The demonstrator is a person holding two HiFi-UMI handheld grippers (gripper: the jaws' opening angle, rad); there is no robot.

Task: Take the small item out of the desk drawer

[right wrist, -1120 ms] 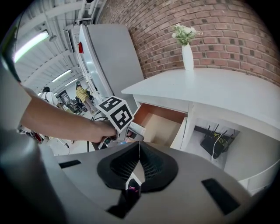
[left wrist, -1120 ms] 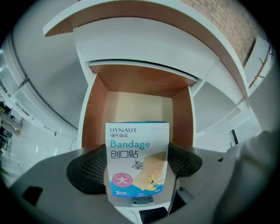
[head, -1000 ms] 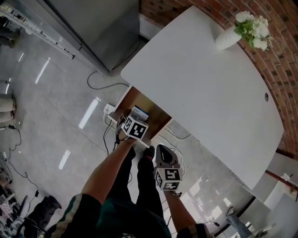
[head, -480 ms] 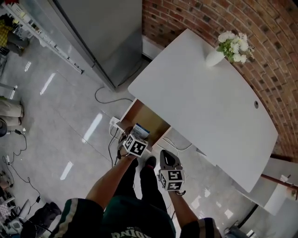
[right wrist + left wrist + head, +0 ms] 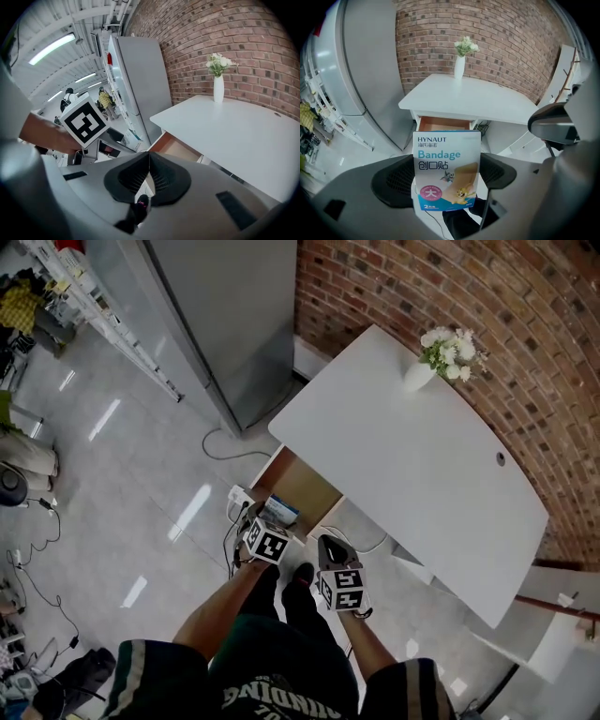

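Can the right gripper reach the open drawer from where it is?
Probably yes: right gripper, shut and empty, points at the drawer with nothing between; the left gripper holds the bandage box beside it.

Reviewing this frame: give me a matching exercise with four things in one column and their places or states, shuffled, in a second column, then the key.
Things:
1. bandage box
2. desk drawer
3. vase of flowers
4. right gripper

Places or states:
A. jaws together, nothing between them
B. standing on the desk at the edge by the brick wall
C. open, below the desktop
D. clamped between the jaws of the left gripper

Pairs: 1-D, 2-C, 3-B, 4-A
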